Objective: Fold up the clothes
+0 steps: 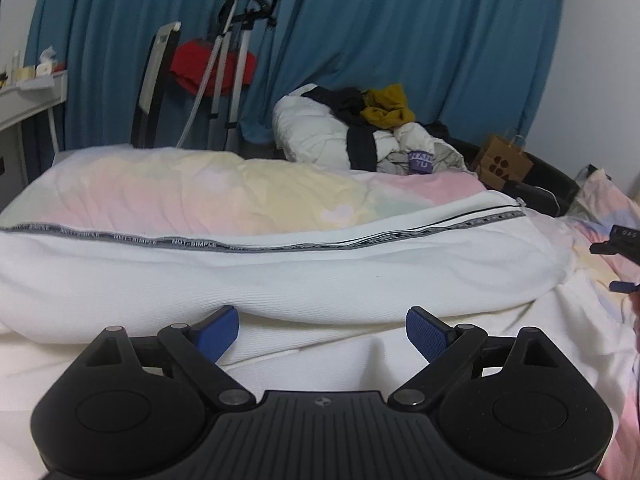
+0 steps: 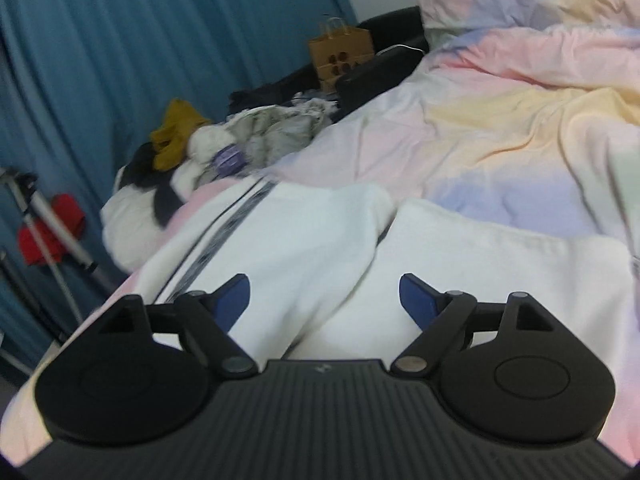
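A white garment [image 1: 280, 272] with a grey lettered stripe [image 1: 224, 245] lies folded over on the pastel bed cover. My left gripper [image 1: 322, 330] is open, its blue pads [image 1: 426, 332] just above the garment's near fold, holding nothing. In the right wrist view the same white garment [image 2: 460, 256] spreads across the bed, stripe [image 2: 236, 216] at the left. My right gripper [image 2: 325, 300] is open and empty, low over the garment. The right gripper's tip also shows at the right edge of the left wrist view [image 1: 620, 240].
A pile of other clothes [image 1: 372, 128], white, black and mustard, lies at the far bed edge, also in the right wrist view [image 2: 224, 144]. A brown paper bag [image 1: 504, 164] stands behind. Blue curtains [image 1: 400, 40], a tripod [image 1: 228, 72] and a chair with red cloth [image 1: 192, 64] stand beyond.
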{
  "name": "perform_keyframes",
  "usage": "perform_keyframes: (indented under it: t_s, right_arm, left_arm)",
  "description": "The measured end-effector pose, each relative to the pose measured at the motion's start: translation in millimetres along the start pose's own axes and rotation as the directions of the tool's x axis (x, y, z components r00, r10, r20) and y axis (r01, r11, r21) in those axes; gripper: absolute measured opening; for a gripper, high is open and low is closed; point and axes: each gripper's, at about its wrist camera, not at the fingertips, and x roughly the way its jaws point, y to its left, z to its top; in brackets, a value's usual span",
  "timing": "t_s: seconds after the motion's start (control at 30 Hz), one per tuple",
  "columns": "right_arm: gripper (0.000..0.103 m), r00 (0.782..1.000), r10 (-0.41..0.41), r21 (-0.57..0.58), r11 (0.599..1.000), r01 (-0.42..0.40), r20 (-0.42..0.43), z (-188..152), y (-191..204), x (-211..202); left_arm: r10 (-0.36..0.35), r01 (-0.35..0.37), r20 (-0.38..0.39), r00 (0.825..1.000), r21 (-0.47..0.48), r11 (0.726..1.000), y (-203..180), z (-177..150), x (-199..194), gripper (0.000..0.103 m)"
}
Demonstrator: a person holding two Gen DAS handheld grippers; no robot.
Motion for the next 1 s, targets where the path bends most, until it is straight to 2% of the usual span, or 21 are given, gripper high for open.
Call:
perform_keyframes:
  t_s: [0.27, 0.4, 0.47, 0.57, 0.67, 0.83, 0.93, 1.0]
  right_arm:
    - [0.084, 0.994, 0.099, -0.068, 0.992, -0.102, -0.052, -55, 35, -100]
    - [0.084, 0.983, 0.155, -0.184, 0.968, -0.172, -0.099, -93, 46, -118]
    - [0.084, 0.981, 0.168, -0.242, 0.952, -0.187, -0.097, -99, 53, -120]
    - [0.084, 0.977, 0.195, -0.243, 0.946, -0.212, -0.09, -98, 58, -119]
    - [0.083, 0.979, 0.183, -0.252, 0.946, -0.202, -0.094, -103, 61, -113]
    - [0.083, 0.972, 0.185, -0.215, 0.953, -0.213, -0.143, -109, 55, -96]
    - [0.084, 0.968, 0.194, -0.179, 0.959, -0.221, -0.156, -108, 55, -86]
    - [0.084, 0.966, 0.198, -0.175, 0.958, -0.227, -0.167, -110, 58, -78]
  left_arm:
    - [-0.06, 0.057, 0.029, 0.998, 0.092, 0.994, -15, -2, -25, 0.093]
    - [-0.08, 0.078, 0.024, 0.996, 0.102, 0.992, -21, -7, -31, 0.093]
    - [-0.081, 0.077, 0.03, 0.996, 0.111, 0.991, -23, -9, -32, 0.093]
    - [-0.092, 0.087, 0.026, 0.995, 0.149, 0.985, -25, -4, -26, 0.093]
    - [-0.113, 0.109, 0.003, 0.994, 0.22, 0.969, -27, 14, -11, 0.093]
    - [-0.11, 0.116, -0.036, 0.993, 0.289, 0.95, -15, 73, 39, 0.093]
    - [-0.065, 0.106, -0.126, 0.99, 0.356, 0.928, -10, 97, 90, 0.093]
    - [-0.037, 0.113, -0.191, 0.981, 0.402, 0.909, -6, 105, 129, 0.092]
